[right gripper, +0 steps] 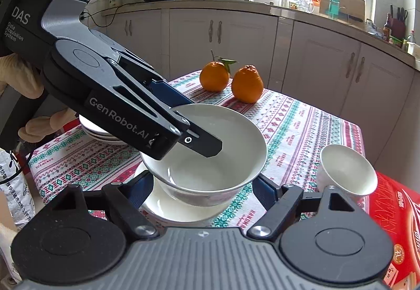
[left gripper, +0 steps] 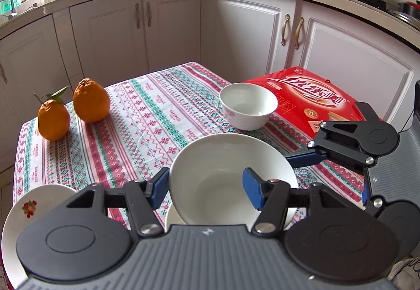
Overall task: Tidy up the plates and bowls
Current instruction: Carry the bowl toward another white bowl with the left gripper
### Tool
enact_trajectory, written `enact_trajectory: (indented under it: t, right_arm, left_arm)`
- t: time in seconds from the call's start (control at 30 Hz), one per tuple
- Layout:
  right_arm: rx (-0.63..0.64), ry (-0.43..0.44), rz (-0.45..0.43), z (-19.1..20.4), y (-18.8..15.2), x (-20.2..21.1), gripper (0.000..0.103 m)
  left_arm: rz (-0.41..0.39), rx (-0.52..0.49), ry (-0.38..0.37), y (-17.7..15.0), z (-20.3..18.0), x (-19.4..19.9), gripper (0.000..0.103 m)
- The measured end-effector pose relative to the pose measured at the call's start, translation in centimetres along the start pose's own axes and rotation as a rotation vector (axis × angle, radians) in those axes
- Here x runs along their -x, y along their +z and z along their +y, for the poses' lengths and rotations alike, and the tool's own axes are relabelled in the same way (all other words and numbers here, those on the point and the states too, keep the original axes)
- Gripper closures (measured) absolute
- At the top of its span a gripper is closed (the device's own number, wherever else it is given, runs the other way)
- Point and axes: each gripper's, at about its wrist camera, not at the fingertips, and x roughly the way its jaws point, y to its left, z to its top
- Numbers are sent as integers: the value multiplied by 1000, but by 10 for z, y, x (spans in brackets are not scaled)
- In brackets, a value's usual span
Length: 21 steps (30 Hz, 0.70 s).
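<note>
A large white bowl [left gripper: 231, 171] [right gripper: 210, 156] is held tilted just above a second white bowl [right gripper: 168, 207] on the table. My left gripper [left gripper: 207, 190] grips the bowl's near rim, one finger inside [right gripper: 202, 144] and one outside. My right gripper [right gripper: 203, 190] is open, its fingers either side of the lower bowl, apart from it; its fingers [left gripper: 304, 158] show at the bowl's right. A small white bowl [left gripper: 248, 105] [right gripper: 346, 169] stands beside a red box. A stack of plates [right gripper: 97, 132] lies at the table's left; the top one has a flower print [left gripper: 29, 211].
Two oranges [left gripper: 73, 111] [right gripper: 231, 79] sit at the table's far corner. A red box [left gripper: 312, 101] [right gripper: 393, 224] lies at the right edge. The patterned tablecloth [left gripper: 147, 116] covers the small table. Kitchen cabinets [left gripper: 236, 35] and counters surround it closely.
</note>
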Motion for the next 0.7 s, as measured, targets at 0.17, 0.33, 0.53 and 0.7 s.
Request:
enact_trajectory:
  t: [0.17,0.33,0.53,0.7]
  right_arm:
    - [-7,18,23,2,-2,-8,17]
    - [-12,25,45,3,-4,-15,17]
    - [-11,30,58,5,-5,-20,17]
    - [-14,35,69,6,-7,-22,17]
  left_arm:
    - [6,19,-1,-9,5,-2,43]
    - [13,35,-12,-15,9,-6,43]
    - [20,49,-20,-20,13,-10,43]
    - [17,56,-25,-24,13,-12,43]
